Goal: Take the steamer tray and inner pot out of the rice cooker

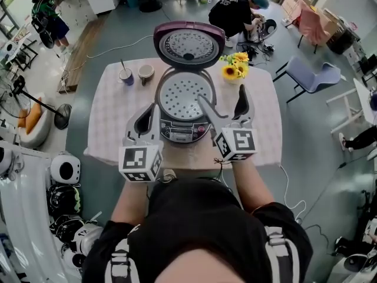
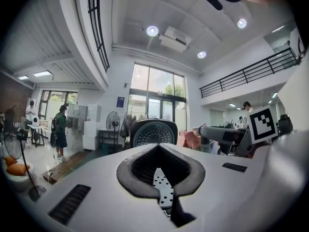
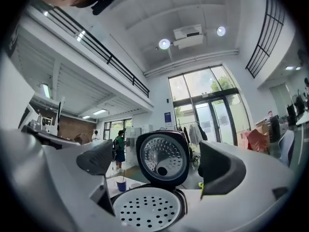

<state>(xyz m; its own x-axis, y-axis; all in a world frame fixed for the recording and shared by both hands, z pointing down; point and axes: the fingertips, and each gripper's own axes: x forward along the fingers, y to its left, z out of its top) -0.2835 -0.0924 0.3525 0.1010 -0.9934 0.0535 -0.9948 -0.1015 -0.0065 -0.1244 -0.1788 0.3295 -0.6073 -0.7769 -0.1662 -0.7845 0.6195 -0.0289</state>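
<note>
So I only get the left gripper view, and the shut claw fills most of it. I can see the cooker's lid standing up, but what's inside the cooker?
Observer: The head view shows a white steamer tray full of holes, sitting in the open rice cooker.
Operator: Is the other claw holding it?
Observer: No. In the right gripper view, the right claw has its jaws wide apart and pressing on nothing. The tray lies below and ahead of it.
Operator: Anything else on the table?
Observer: In the head view, a dark cup and a pale cup stand left of the lid, with yellow flowers on its right.
</note>
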